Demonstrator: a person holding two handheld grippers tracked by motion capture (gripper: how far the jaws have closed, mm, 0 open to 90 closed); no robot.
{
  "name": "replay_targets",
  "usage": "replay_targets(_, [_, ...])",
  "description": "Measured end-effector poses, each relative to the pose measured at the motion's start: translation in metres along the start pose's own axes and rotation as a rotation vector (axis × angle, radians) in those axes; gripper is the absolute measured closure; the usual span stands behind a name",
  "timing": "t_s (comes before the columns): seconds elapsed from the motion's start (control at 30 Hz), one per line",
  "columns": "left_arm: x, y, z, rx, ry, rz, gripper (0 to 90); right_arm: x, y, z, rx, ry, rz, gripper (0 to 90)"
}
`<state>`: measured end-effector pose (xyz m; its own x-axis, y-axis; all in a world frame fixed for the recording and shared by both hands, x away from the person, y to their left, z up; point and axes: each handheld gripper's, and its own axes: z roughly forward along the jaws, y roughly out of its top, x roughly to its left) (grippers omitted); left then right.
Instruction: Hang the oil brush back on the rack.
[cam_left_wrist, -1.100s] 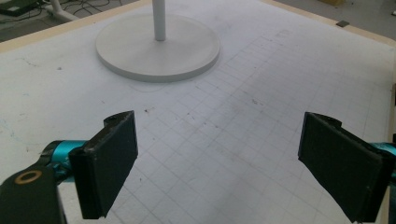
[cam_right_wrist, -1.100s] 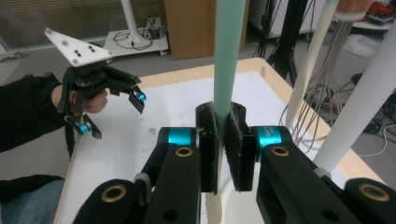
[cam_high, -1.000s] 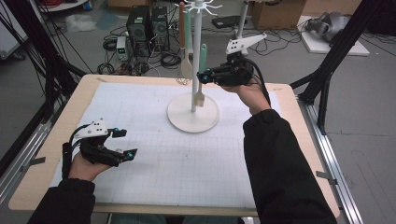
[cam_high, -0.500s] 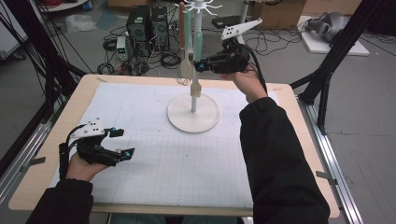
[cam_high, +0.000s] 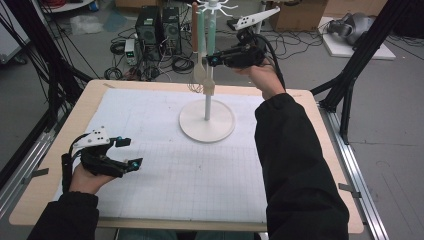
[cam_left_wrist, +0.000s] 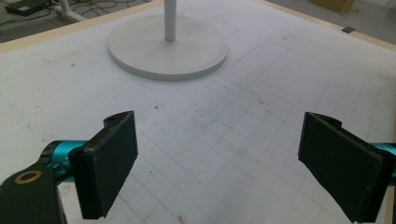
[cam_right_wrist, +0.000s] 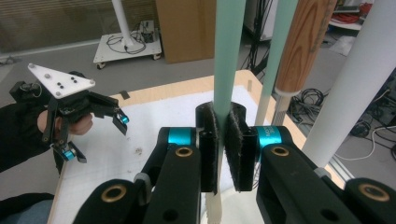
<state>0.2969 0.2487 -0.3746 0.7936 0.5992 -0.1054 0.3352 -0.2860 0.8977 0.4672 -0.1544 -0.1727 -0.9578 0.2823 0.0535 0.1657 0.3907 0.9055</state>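
Since a second ago: right gripper (cam_high: 212, 59) carried higher and farther from the near edge, up beside the pole of the white stand (cam_high: 207, 121), and clamped on the mint-green handle of a hanging utensil (cam_high: 209, 45). Left gripper (cam_high: 131, 152) barely shifted, low over the white grid mat (cam_high: 165, 175) near the left edge of the table (cam_high: 320, 150), jaws spread wide with nothing between them.

In the right gripper view, pads pressed on both sides of the green handle (cam_right_wrist: 228, 56). Beside it a second green handle (cam_right_wrist: 280, 51), then a wooden handle (cam_right_wrist: 303, 44), then the white pole (cam_right_wrist: 355, 84). Faint lettering on the blue collar of the right gripper, too small to read. No other writing legible.

Counted: two grippers, one stand with a round base (cam_left_wrist: 168, 46), three hanging utensils, two of them green-handled and one wooden-handled. Pale lower ends of two utensils hanging beside the pole above the base in the high view.
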Motion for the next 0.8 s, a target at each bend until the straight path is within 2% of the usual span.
replay_targets(0.23, [0.000,0.000,0.000,0.002,-0.001,0.005,12.3,-0.002,0.010,-0.001,-0.010,-0.013,-0.013,83.9])
replay_targets(0.4, [0.000,0.000,0.000,0.002,0.001,0.004,12.3,-0.003,0.015,-0.003,-0.004,-0.019,0.000,83.9])
replay_targets(0.8, [-0.001,0.000,0.001,0.005,0.000,0.009,12.3,-0.009,0.015,0.000,0.002,-0.034,0.025,83.6])
